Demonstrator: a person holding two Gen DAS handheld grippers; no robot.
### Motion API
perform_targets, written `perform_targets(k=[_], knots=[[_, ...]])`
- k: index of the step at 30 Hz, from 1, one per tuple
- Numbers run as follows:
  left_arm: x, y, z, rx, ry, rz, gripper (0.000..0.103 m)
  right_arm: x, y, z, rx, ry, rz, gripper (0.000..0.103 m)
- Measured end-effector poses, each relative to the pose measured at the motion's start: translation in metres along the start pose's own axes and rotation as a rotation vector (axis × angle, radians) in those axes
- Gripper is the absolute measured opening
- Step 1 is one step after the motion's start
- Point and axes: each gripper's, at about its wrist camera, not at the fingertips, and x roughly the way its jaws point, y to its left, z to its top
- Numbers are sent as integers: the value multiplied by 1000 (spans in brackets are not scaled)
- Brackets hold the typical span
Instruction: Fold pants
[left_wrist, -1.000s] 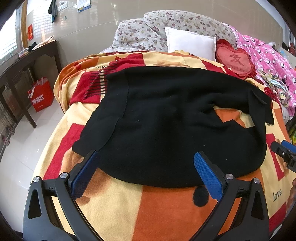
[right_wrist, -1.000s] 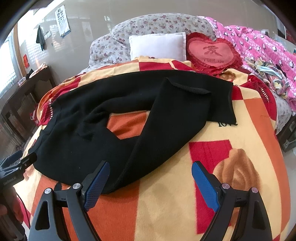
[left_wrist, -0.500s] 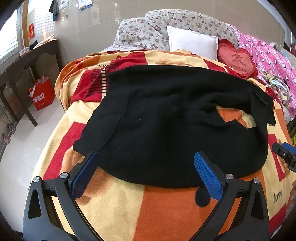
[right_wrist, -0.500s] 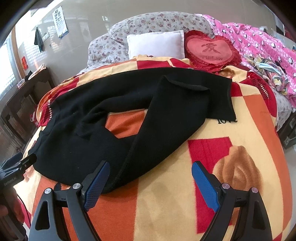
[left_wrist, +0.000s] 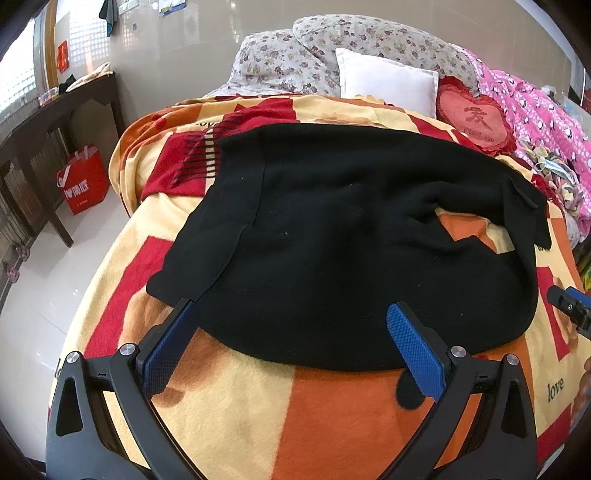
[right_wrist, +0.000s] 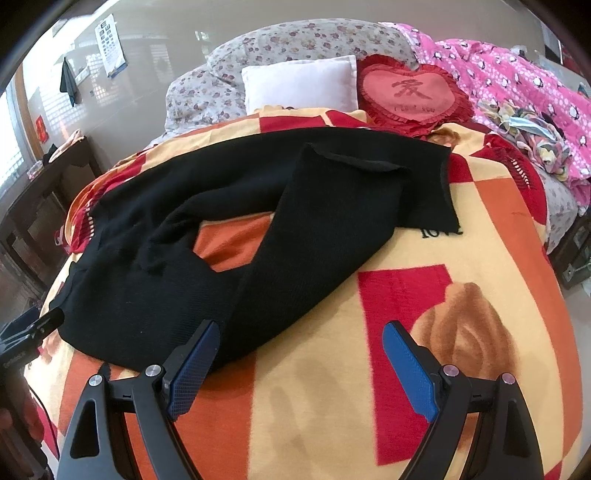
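Your left gripper is spread wide and holds nothing, its blue cross-hatched pads poised over the near hem of the black pants. Your right gripper is likewise released and empty, its left pad at the edge of the nearer leg.

The pants lie spread across the blanket, a fleecy cover in orange, red and cream blocks. The fabric is matte, soft-knit, with a stitched seam visible at 10 o'clock in the left view. Only the right view shows the two legs clearly: they part around a patch of orange blanket, and the nearer leg crosses over the farther one at 1 o'clock, its cuff rumpled, possibly folded back.

The left view alone shows the dark wooden table and red bag at 9 o'clock. A frilled heart cushion and white pillow sit at 12 o'clock.
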Motion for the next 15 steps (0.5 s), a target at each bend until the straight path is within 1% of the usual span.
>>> perform_targets(k=[6, 9, 11, 15], knots=[[2, 16, -3, -38, 22, -15, 102, -2, -8, 11, 10, -15, -5, 89], [1, 25, -3, -58, 18, 9, 102, 1, -7, 27, 10, -28, -9, 89], [2, 31, -3, -75, 20, 23, 102, 8, -2, 40, 4, -27, -34, 89], [5, 39, -1, -102, 28, 22, 102, 29, 11, 67, -2, -32, -87, 89]])
